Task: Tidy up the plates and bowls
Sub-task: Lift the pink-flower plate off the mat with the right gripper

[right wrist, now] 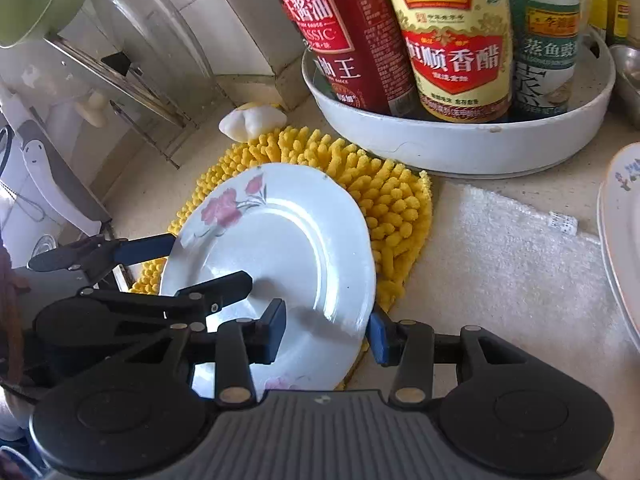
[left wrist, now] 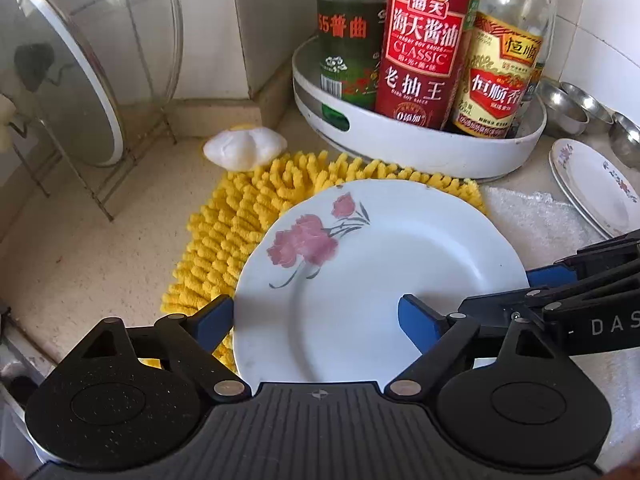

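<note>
Closest in, both grippers are on the one flowered plate (left wrist: 380,280), which lies partly on a shaggy yellow mat (left wrist: 240,216) on the counter. The left gripper (left wrist: 316,316) stands wide, one blue finger outside the plate's left rim and the other over its white centre, neither pressing on it. The right gripper (right wrist: 328,332) straddles the plate's near right edge, a finger inside the rim and a finger outside; whether the pads actually pinch it I cannot tell.

Right of the mat lies a white towel (right wrist: 512,256), and at its far right edge sit more flowered plates (left wrist: 596,188), stacked.

Behind the mat a small white and yellow soft thing (left wrist: 244,148) lies on the counter. Beyond it a round white tray (left wrist: 420,148) holds upright sauce bottles: a green-labelled one (left wrist: 348,48), a red soy sauce (left wrist: 420,60), a yellow-and-red vinegar (left wrist: 496,80). Small steel bowls (left wrist: 576,104) sit right of the tray. Far left, glass lids (left wrist: 80,80) stand in a wire rack against the tiled wall.
</note>
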### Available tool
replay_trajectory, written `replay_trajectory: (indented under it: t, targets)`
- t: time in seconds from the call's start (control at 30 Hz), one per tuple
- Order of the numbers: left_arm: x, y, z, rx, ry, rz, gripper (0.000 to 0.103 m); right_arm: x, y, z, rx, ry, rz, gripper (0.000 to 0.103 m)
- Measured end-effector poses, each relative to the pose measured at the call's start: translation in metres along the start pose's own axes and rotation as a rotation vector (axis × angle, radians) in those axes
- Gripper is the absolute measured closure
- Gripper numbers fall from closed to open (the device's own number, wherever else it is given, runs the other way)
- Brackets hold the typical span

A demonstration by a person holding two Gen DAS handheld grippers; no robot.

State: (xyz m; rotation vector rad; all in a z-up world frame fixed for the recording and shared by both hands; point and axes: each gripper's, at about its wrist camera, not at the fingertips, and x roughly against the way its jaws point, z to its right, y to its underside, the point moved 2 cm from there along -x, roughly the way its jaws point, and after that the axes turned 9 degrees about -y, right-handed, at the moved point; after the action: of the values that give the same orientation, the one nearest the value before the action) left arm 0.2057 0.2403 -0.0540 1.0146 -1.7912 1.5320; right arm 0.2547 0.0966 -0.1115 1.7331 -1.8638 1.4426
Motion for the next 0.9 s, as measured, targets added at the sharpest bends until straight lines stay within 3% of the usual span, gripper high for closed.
replay_trajectory:
  t: [0.4,0.9]
  targets:
    - [0.022,-0.012,0.027,-0.041,-0.033,0.025,0.012,0.036,0.008,0.017,-0.032,-0.05,0.056,0.04]
    - [0.027,-0.012,0.089,-0.139,0.029,0.011,0.012,0.076,0.036,0.058,-0.127,-0.018,0.082,0.04]
